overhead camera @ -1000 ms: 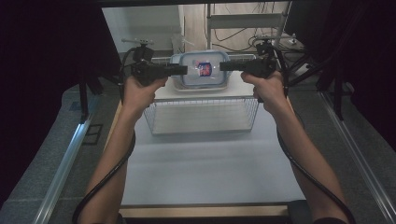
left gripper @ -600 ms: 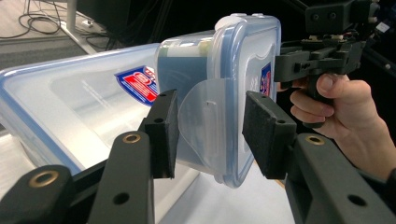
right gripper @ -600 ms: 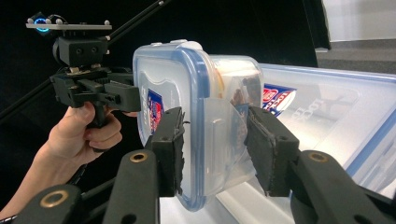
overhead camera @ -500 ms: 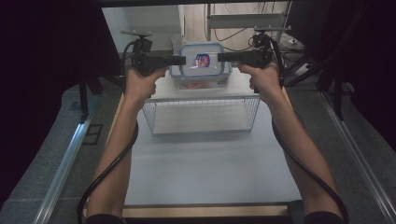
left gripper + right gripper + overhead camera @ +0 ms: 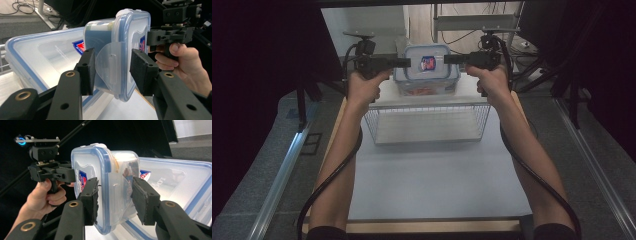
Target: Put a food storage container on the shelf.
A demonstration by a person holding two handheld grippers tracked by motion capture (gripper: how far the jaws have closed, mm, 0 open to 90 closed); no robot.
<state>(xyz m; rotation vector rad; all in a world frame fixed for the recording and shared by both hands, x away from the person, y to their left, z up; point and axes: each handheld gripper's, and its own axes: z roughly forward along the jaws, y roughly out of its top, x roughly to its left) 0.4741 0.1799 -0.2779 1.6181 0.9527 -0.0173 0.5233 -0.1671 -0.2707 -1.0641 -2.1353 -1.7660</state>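
A small clear box with a blue-rimmed lid hangs between both grippers at the far end of the table. My left gripper grips its left side and my right gripper its right side. In the left gripper view the pads press the small box across its side latch, lid against one pad, body against the other. In the right gripper view the small box is clamped the same way. Behind and under it lies a larger clear box with a matching blue rim.
A wire basket stands on the white table just in front of the boxes. Dark stands and rails flank the table on both sides. Cables trail along both forearms.
Both hands have carried the small box away from the person, higher in the high view, beyond the basket's far rim. The grip on it looks the same.
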